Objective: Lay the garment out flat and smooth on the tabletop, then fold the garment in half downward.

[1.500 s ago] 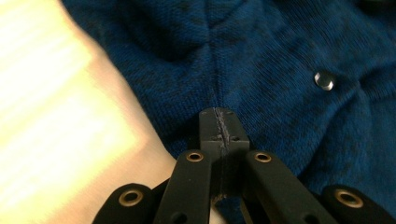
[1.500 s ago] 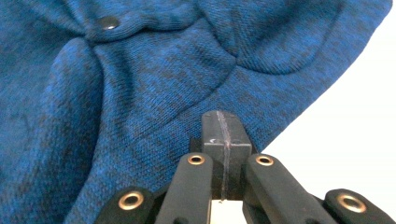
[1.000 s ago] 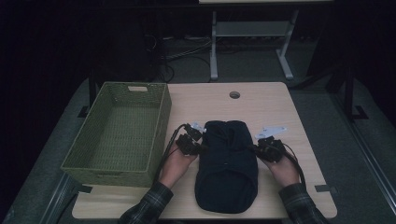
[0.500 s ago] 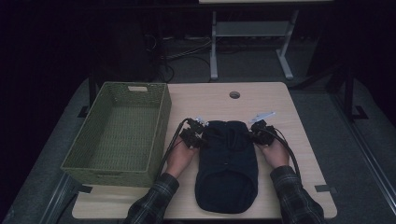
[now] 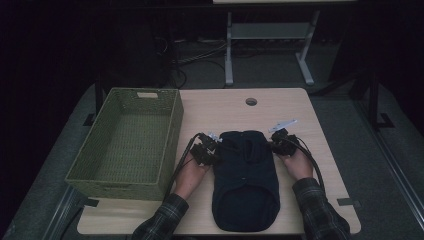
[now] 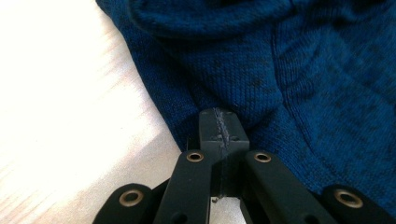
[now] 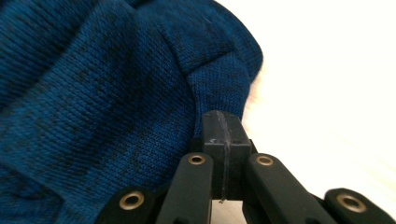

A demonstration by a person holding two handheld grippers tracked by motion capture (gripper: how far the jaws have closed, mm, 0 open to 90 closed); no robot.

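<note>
In the high view a dark blue knitted garment (image 5: pixel 245 180) lies flat on a pale wooden table (image 5: pixel 235 107), folded to a long narrow shape that runs from the near edge toward the middle of the tabletop. The left gripper (image 5: pixel 206 151) sits at the garment's far left corner, with the left hand (image 5: pixel 192 172) behind it, and the right gripper (image 5: pixel 281 145) sits at the far right corner, with the right hand (image 5: pixel 299 164) behind it. Both forearms in plaid sleeves (image 5: pixel 320 215) come in from the near side. A green woven basket (image 5: pixel 127 142) stands on the left part of the table, just beside the left gripper's cable. A round hole (image 5: pixel 251 102) shows in the tabletop at the far side, well apart from the garment

In the left gripper view the two black jaws are pressed together with their tips meeting on the garment's (image 6: pixel 289 70) edge, where a fold of the knit bunches right at the tips; whether cloth is actually caught between them I cannot tell. Bright bare table (image 6: pixel 60 102) lies to the left of the fabric

In the right gripper view the jaws are likewise pressed together, their tips against a small corner flap of the garment (image 7: pixel 102 93), which rises just beyond them. Here too I cannot tell if the knit is pinched. Bright table (image 7: pixel 336 79) shows to the right
</note>
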